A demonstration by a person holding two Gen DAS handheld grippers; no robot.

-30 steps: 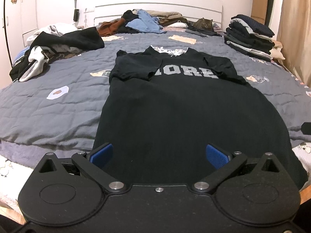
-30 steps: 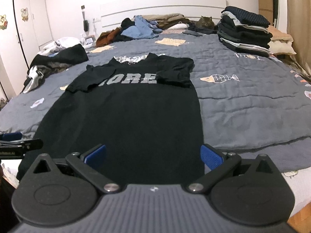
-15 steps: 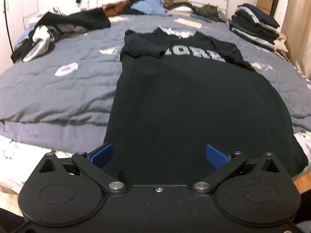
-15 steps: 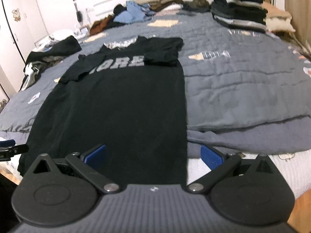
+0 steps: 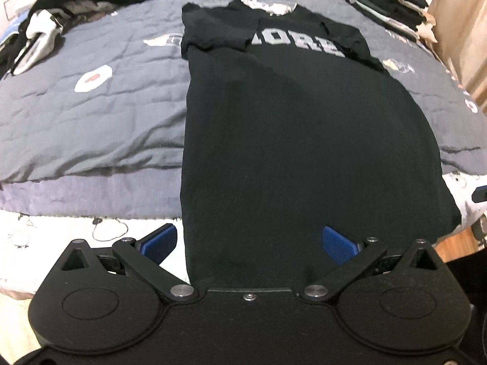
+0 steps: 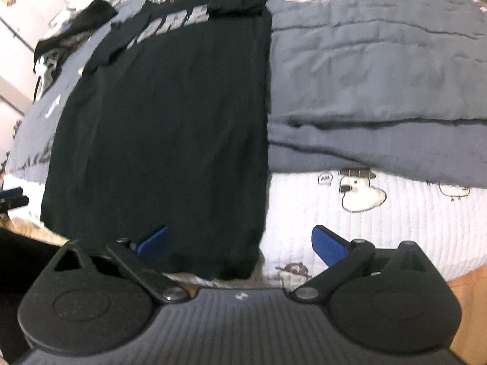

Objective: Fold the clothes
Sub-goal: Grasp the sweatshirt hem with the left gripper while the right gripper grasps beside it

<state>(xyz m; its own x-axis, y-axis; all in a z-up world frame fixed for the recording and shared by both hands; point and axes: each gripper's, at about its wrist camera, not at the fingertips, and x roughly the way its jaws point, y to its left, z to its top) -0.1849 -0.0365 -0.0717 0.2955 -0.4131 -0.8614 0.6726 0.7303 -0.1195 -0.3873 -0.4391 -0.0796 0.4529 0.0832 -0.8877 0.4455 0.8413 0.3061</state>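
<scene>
The left claw (image 5: 249, 241) is wide open and holds nothing; its 2 blue pads stand on both sides of the lower left corner of the black cotton T-shirt with grey letters (image 5: 292, 140). The right claw (image 6: 240, 241) is also wide open, at the lower right corner of the shirt. The shirt lies flat on the grey quilted bed cover (image 5: 91, 115), sleeves folded in. Toward 1 o'clock sits a stack of folded dark clothes (image 5: 392, 9), toward 11 o'clock a loose heap of black and white clothes (image 5: 70, 9).
</scene>
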